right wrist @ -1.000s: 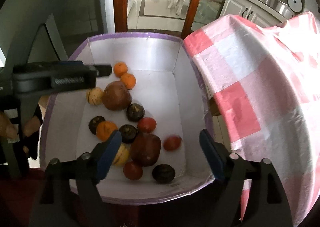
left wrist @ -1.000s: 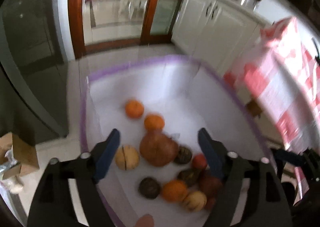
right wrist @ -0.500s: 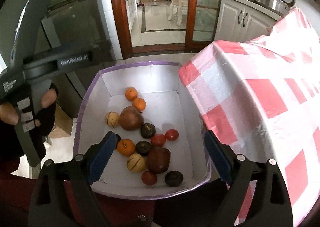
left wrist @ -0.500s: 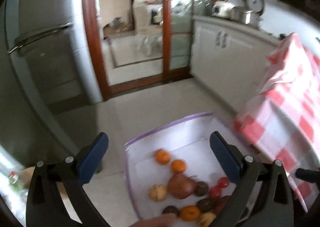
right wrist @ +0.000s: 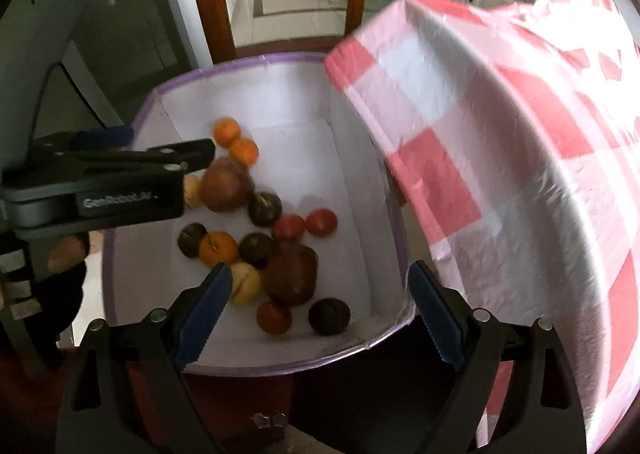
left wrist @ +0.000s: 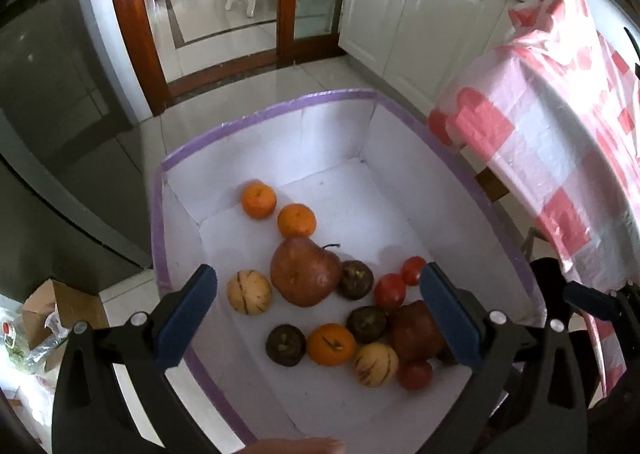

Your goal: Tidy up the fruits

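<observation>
A white box with a purple rim (left wrist: 272, 110) (right wrist: 384, 338) stands on the floor and holds several fruits: oranges (left wrist: 259, 200) (right wrist: 226, 131), a big brown-red pomegranate (left wrist: 304, 271) (right wrist: 225, 187), a second one (right wrist: 291, 273), striped yellow melons (left wrist: 249, 291), dark round fruits (right wrist: 329, 315) and red tomatoes (left wrist: 413, 271) (right wrist: 321, 223). My left gripper (left wrist: 317, 287) is open and empty above the box; it also shows in the right wrist view (right wrist: 160, 158). My right gripper (right wrist: 319, 283) is open and empty above the box's near end.
A table under a pink and white checked cloth (left wrist: 560, 142) (right wrist: 520, 158) stands right of the box. A dark fridge (left wrist: 48, 86), a wooden door frame (left wrist: 132, 22), white cabinets (left wrist: 416, 2) and a cardboard box (left wrist: 44, 314) surround the floor.
The left gripper has tilted back down over the box after swinging up toward the doorway. The right gripper has moved closer to the box. Both stay open.
</observation>
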Motion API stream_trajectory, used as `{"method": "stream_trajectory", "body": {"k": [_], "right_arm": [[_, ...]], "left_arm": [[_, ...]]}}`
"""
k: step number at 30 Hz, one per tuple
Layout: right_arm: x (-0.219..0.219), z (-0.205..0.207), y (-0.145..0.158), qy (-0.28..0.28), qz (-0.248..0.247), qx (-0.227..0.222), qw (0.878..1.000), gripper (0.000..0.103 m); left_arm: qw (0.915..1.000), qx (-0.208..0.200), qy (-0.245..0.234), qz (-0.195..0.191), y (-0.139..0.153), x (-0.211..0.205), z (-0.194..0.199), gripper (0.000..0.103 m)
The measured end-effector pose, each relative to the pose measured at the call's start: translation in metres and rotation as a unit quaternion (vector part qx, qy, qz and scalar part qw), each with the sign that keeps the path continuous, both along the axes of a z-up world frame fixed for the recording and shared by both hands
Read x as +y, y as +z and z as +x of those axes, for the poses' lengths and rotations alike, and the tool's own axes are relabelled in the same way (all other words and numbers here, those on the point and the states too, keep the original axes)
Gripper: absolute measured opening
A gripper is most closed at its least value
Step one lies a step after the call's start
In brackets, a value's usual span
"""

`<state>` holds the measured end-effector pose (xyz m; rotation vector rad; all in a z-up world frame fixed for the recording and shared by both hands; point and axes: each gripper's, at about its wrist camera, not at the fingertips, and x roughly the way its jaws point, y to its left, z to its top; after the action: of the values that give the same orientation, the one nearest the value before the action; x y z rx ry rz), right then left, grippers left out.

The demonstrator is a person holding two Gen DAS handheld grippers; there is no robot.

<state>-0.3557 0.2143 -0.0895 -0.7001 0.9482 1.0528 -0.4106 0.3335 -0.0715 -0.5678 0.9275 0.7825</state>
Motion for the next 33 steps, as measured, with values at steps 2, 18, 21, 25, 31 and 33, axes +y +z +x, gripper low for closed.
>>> {"method": "stream_trajectory", "body": {"k": [2, 18, 21, 25, 31, 33], "right_arm": [[0.002, 0.0, -0.005, -0.002, -0.014, -0.003, 1.0, 0.087], [0.012, 0.0, -0.023, -0.008, -0.061, -0.015, 0.998, 0.087], [0.013, 0.0, -0.026, -0.008, -0.062, -0.015, 0.998, 0.087], [0.013, 0.001, -0.026, -0.008, -0.062, -0.015, 0.998, 0.087], [0.014, 0.001, -0.027, -0.009, -0.063, -0.013, 0.998, 0.087], [0.014, 0.0, -0.029, -0.008, -0.064, -0.013, 0.998, 0.087]], "left_arm": [[0.9999, 0.003, 0.004, -0.009, -0.006, 0.003, -0.001, 0.101], [0.998, 0.049, 0.006, -0.039, -0.034, 0.011, -0.003, 0.101], [0.9979, 0.05, 0.006, -0.04, -0.033, 0.012, -0.003, 0.101], [0.9978, 0.052, 0.005, -0.04, -0.033, 0.011, -0.002, 0.101], [0.9978, 0.052, 0.006, -0.041, -0.034, 0.011, -0.002, 0.101], [0.9978, 0.053, 0.006, -0.041, -0.034, 0.011, -0.002, 0.101]]}}
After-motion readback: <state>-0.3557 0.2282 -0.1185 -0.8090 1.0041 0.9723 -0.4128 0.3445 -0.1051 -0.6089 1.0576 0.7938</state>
